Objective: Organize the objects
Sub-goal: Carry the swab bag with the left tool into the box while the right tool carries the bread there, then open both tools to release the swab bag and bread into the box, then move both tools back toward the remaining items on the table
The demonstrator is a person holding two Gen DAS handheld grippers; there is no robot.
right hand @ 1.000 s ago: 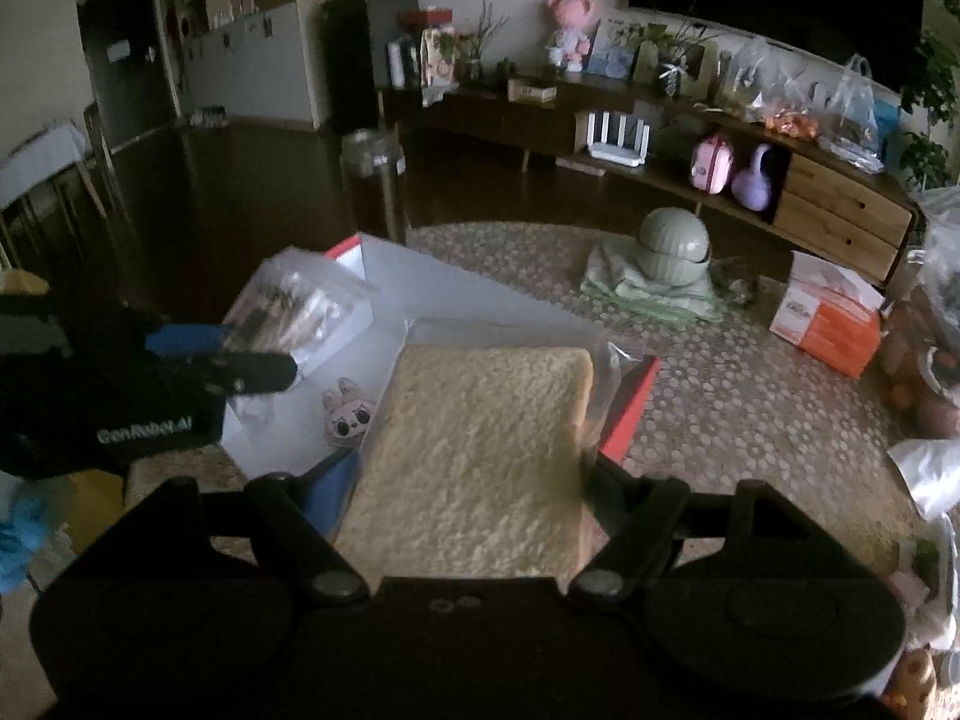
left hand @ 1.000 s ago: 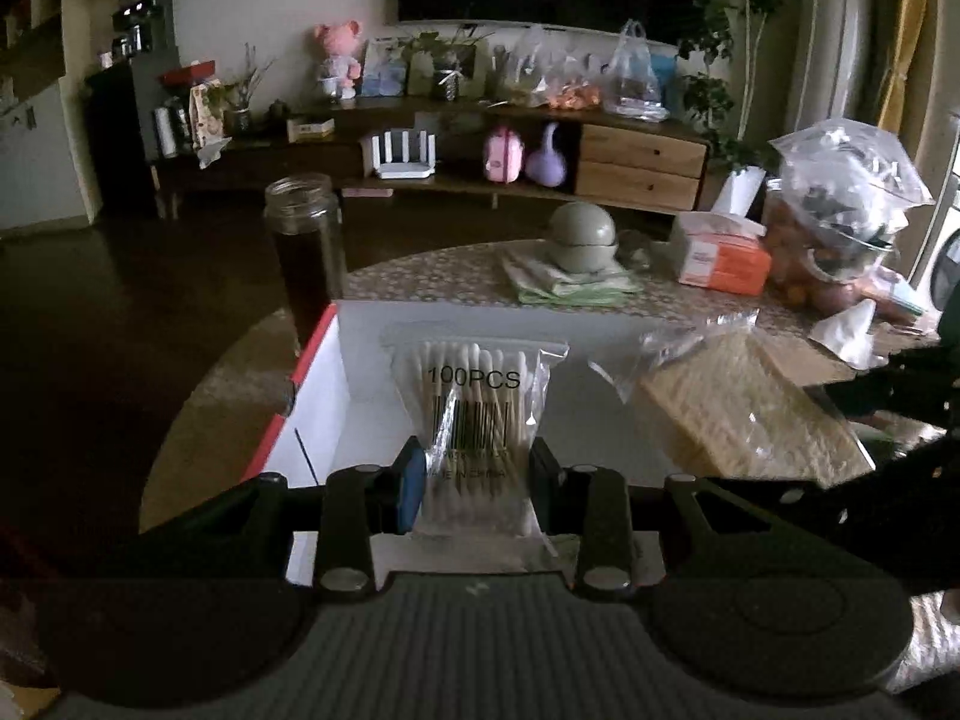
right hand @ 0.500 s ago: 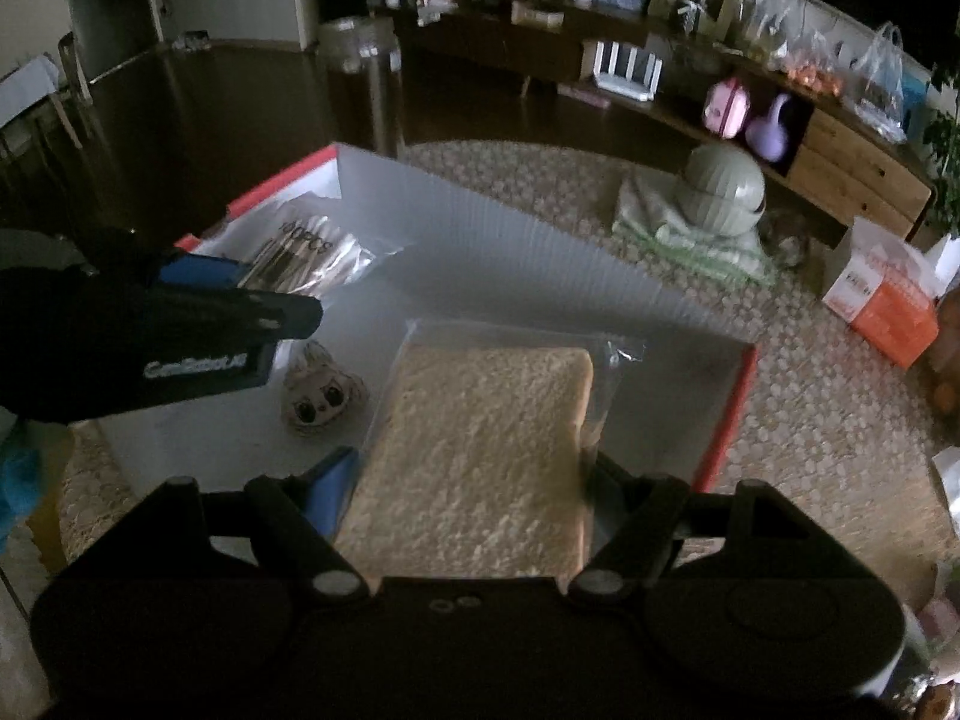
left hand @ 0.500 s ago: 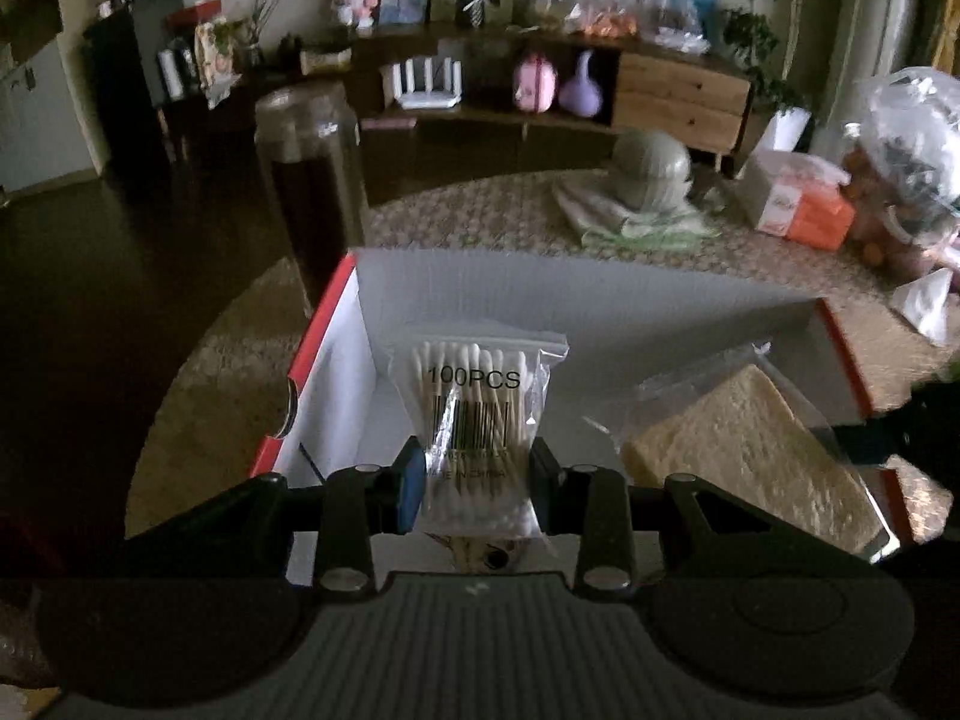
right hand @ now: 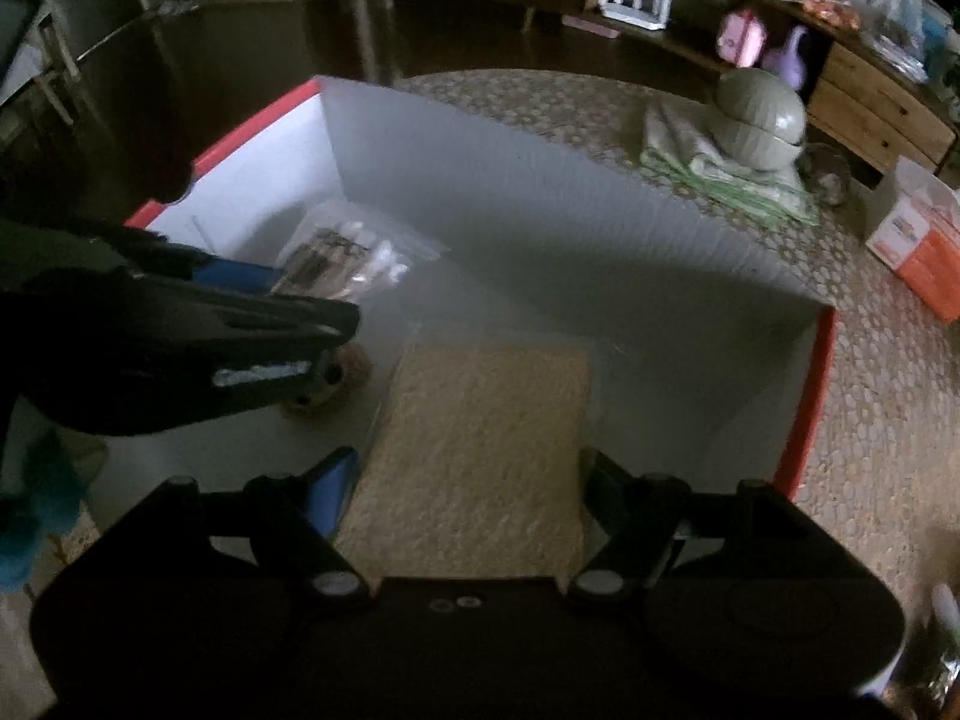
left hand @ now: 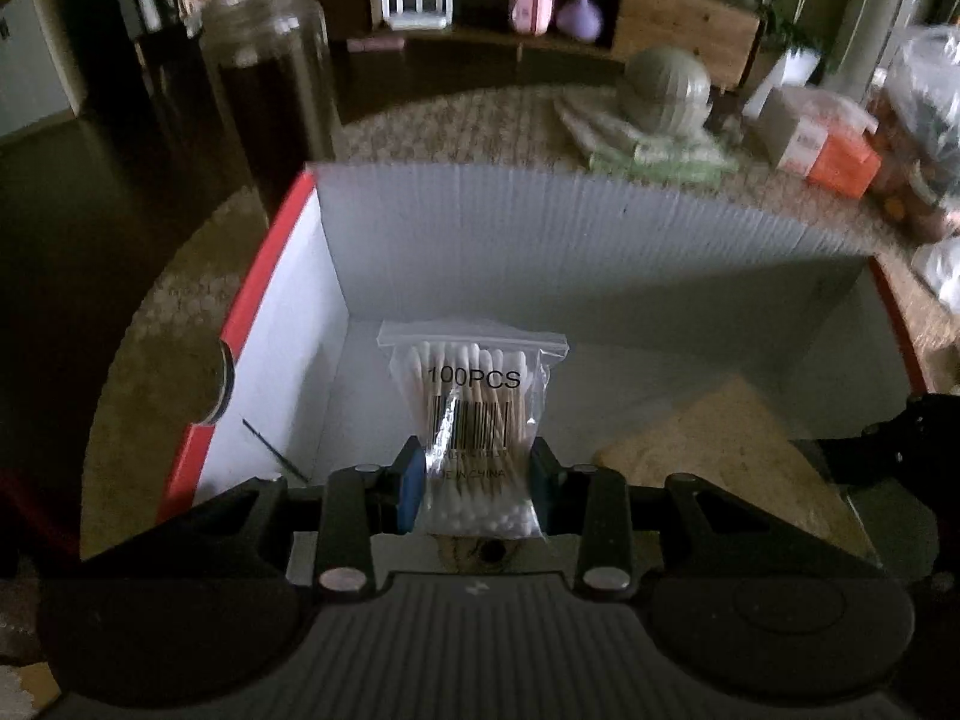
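In the left wrist view, the left gripper [left hand: 474, 483] pinches the lower part of a zip bag of cotton swabs [left hand: 475, 420] between its blue pads, the bag standing up from the jaws over the inside of the red-edged white box [left hand: 540, 240], near its left wall. The step in hand looks like lowering both items into the box at once; the next move for this hand would be to set the bag on the box floor and spread the fingers without dragging it back out. A small round object [left hand: 480, 552] peeks out under the bag, too hidden to name here. At the right edge the bagged slice of bread [left hand: 708, 450] and the dark body of the other gripper are cut off. In the right wrist view, the right gripper [right hand: 468, 480] holds that bread [right hand: 486, 432] across its width, fingers wide apart yet pressing its sides, above the box floor [right hand: 630, 360] towards the right half. The left gripper [right hand: 282, 294] reaches in from the left with the swabs [right hand: 342, 258]; below it a small brownish figure [right hand: 324, 384] lies half covered and blurred. Whether either item already touches the floor I cannot tell.
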